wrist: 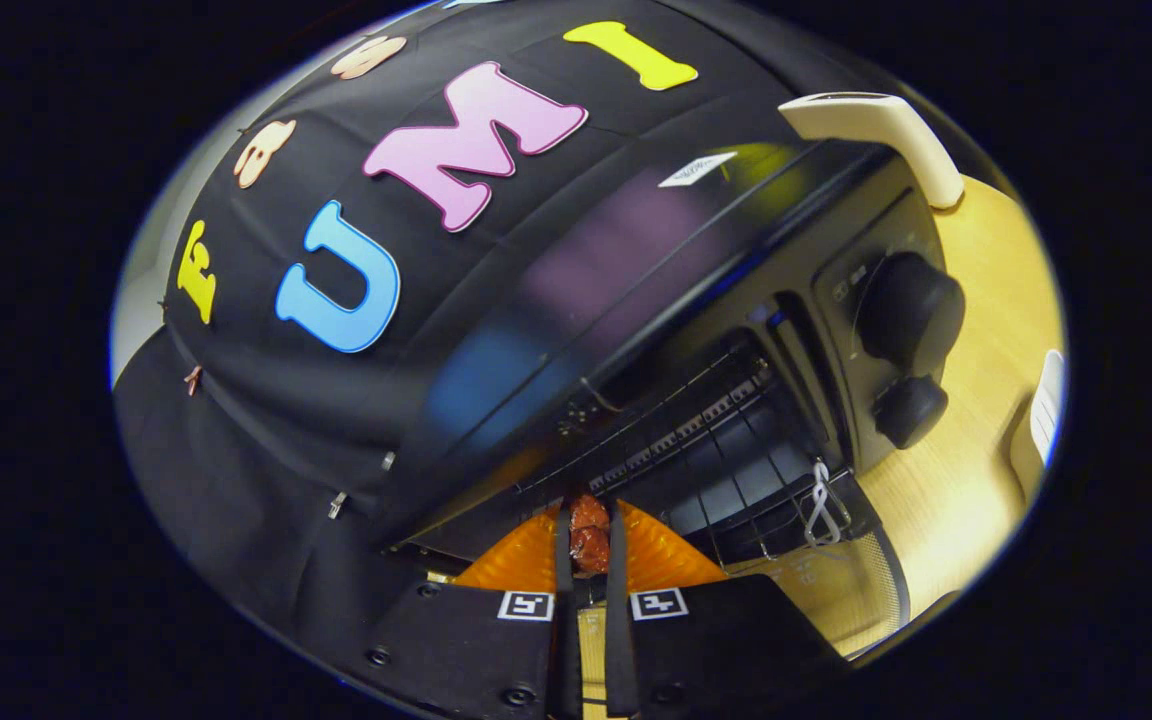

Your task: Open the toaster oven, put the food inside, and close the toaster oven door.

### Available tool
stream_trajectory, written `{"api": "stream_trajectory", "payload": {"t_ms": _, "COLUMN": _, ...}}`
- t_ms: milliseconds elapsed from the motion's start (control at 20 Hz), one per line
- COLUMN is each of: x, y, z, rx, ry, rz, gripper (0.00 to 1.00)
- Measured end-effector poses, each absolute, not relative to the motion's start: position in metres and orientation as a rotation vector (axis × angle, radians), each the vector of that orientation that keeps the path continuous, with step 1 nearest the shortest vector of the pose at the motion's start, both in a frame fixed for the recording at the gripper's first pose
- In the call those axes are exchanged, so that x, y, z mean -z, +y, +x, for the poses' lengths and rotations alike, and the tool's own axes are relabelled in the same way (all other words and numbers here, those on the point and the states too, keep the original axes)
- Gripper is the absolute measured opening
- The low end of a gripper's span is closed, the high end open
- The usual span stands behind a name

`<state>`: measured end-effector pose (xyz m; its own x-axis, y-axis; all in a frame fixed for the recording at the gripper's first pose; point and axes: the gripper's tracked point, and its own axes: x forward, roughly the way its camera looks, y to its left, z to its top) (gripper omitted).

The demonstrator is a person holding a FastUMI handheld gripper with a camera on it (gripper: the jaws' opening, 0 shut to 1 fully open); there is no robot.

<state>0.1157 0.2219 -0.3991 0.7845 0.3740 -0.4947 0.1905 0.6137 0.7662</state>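
The toaster oven [696,300] fills the middle and right of the frame on the wooden table [976,470], its door [836,590] already down and the wire rack [726,450] visible. At bottom centre, the gripper [589,545] is clamped on the reddish-brown food [589,530], just before the opening. It seems placing and closing are left.

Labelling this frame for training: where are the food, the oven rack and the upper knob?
food [589,535]: gripper view, reddish middle, pinched between the tongs.
oven rack [736,470]: gripper view, wire bars inside.
upper knob [911,312]: gripper view, round face.
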Motion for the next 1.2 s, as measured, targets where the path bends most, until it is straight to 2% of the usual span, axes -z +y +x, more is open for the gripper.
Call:
{"api": "stream_trajectory", "payload": {"t_ms": 200, "x": 0.411, "y": 0.216, "z": 0.133, "rx": -0.094, "ry": 0.69, "rz": 0.956, "gripper": 0.14}}
{"api": "stream_trajectory", "payload": {"t_ms": 300, "x": 0.424, "y": 0.202, "z": 0.133, "rx": -0.027, "ry": 0.732, "rz": 0.868, "gripper": 0.2}}
{"api": "stream_trajectory", "payload": {"t_ms": 450, "x": 0.42, "y": 0.187, "z": 0.132, "rx": 0.019, "ry": 0.729, "rz": 0.767, "gripper": 0.46}}
{"api": "stream_trajectory", "payload": {"t_ms": 550, "x": 0.416, "y": 0.174, "z": 0.127, "rx": 0.047, "ry": 0.714, "rz": 0.686, "gripper": 0.76}}
{"api": "stream_trajectory", "payload": {"t_ms": 650, "x": 0.413, "y": 0.168, "z": 0.118, "rx": 0.051, "ry": 0.718, "rz": 0.627, "gripper": 0.96}}
{"api": "stream_trajectory", "payload": {"t_ms": 1200, "x": 0.369, "y": 0.118, "z": 0.069, "rx": 0.129, "ry": 0.665, "rz": 0.455, "gripper": 0.98}}
